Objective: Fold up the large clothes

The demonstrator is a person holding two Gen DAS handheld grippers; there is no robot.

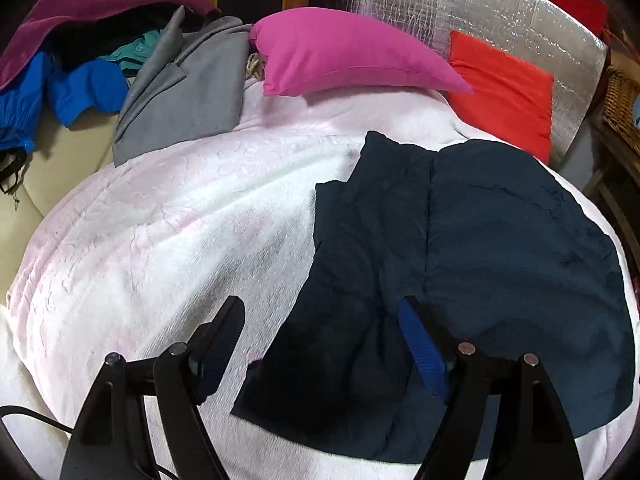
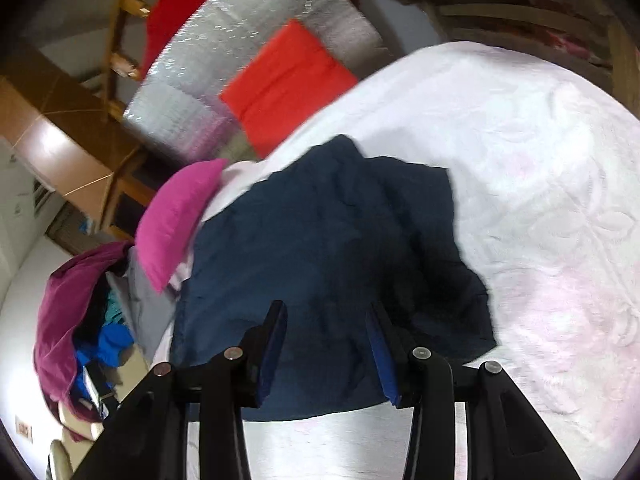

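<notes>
Right, the navy garment (image 1: 480,264) lies spread on the pale pink bedspread (image 1: 168,232) — both sets of tongs gape, empty: left tongs (image 1: 322,312) over its edge, right tongs (image 2: 326,312) above its middle, pink pillow (image 1: 344,52) beyond.

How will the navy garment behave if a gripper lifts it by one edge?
Probably floppy: the navy garment lies creased and flat on the white bedspread, so it should drape and sag. Its folded layers would likely slide apart. It looks thin, so probably light.
</notes>
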